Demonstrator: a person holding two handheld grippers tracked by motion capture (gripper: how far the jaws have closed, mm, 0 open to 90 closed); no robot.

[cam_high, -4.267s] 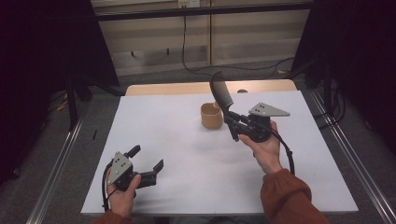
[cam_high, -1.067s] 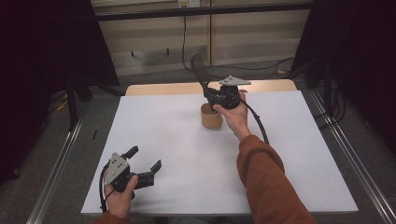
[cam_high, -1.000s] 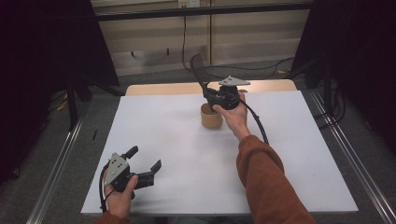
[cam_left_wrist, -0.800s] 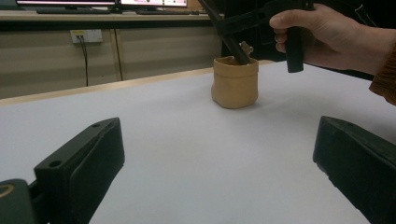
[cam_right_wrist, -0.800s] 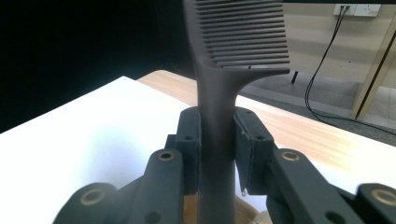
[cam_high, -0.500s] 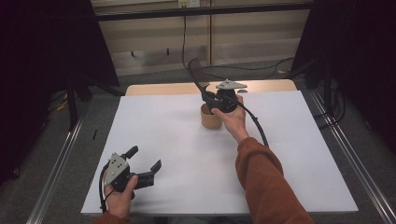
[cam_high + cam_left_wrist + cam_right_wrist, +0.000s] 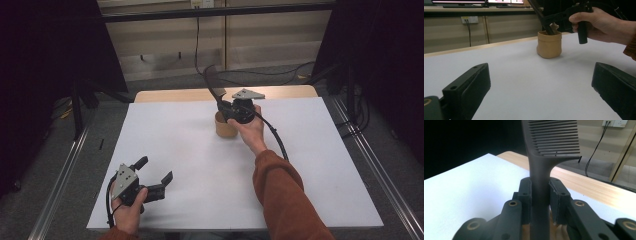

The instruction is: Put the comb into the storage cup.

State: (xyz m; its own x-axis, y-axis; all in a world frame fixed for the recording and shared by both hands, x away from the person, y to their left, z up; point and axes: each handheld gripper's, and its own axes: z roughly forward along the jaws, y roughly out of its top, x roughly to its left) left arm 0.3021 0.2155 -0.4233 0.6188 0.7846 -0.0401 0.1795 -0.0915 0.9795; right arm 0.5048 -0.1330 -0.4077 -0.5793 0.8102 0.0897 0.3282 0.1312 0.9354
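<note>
Right gripper [image 7: 226, 103], fingers pinching comb [image 7: 549, 157], had moved over the cup [image 7: 225, 126]; insertion likely next. Left gripper [image 7: 152, 175] spread, idle.

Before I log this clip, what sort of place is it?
Probably a lab or recording workspace: a white-topped table inside a dark metal frame, loose black cables on the grey floor, and computer monitors on a back counter.

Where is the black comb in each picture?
High view: the comb sticks up at the top middle, clamped in the right gripper above the tan cup.
Left gripper view: its handle slants down into the cup, top middle.
Right gripper view: comb fills the middle, teeth on top.
Shared landmark: the white table.
</note>
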